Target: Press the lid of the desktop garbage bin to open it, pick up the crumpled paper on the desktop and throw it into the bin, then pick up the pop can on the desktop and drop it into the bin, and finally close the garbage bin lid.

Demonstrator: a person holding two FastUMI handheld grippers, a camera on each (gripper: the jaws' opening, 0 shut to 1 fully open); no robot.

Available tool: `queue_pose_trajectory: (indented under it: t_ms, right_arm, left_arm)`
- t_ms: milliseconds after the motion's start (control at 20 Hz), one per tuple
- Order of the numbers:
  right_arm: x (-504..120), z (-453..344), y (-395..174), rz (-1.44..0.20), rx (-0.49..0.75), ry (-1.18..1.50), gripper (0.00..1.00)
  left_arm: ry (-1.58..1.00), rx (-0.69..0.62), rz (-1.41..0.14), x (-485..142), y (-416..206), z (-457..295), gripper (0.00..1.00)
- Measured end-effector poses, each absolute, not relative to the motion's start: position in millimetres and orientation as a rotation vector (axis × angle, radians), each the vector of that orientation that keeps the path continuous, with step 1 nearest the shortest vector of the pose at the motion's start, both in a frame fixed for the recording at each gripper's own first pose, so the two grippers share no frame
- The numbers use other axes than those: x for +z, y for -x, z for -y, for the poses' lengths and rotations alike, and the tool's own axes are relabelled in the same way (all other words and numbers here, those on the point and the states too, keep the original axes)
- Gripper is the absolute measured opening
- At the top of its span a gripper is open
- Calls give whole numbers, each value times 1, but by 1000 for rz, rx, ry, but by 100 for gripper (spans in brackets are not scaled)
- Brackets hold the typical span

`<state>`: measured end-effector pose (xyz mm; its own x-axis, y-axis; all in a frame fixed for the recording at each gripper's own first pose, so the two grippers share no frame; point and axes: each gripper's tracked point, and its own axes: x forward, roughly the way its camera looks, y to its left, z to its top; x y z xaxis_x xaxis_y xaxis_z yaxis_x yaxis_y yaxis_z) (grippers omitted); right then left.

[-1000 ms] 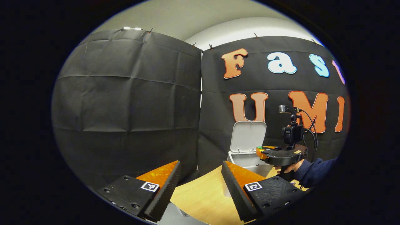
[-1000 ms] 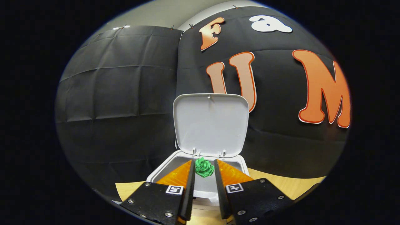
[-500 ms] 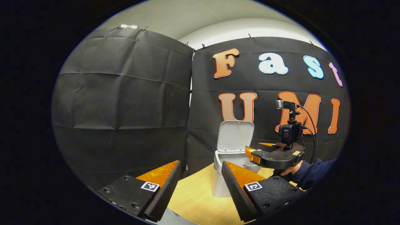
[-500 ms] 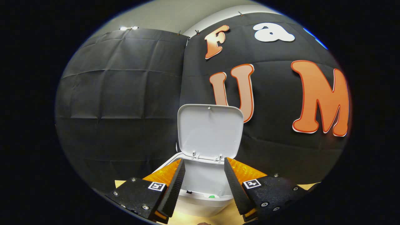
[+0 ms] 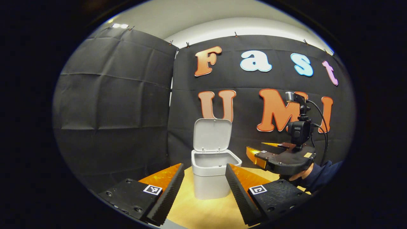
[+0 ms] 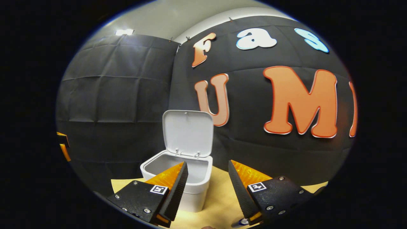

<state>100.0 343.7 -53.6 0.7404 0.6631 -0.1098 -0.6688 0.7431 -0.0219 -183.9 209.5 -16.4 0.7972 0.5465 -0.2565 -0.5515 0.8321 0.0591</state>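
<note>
Bin [image 5: 210, 178] upright on table [image 5: 203, 210], lid [image 5: 212, 134] raised; left gripper [image 5: 204, 171] spread, empty; right gripper [image 6: 207, 170] spread, empty

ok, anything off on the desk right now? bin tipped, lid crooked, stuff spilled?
Nothing stands out. The bin stands upright on the wooden desktop, its lid hinged straight up and open. Both the left gripper and right gripper are open and empty.
</note>
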Motion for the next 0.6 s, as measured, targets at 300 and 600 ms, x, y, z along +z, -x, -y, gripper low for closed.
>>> queue_pose_trajectory:
  t_ms: [300, 600]
  right_arm:
    - [-50, -267, -107, -94, 630, 37, 76]
    - [-51, -201, -114, -96, 517, 26, 76]
  left_arm:
    - [27, 494, -262, -30, 145, -167, 84]
    - [36, 377, -244, -42, 105, -132, 84]
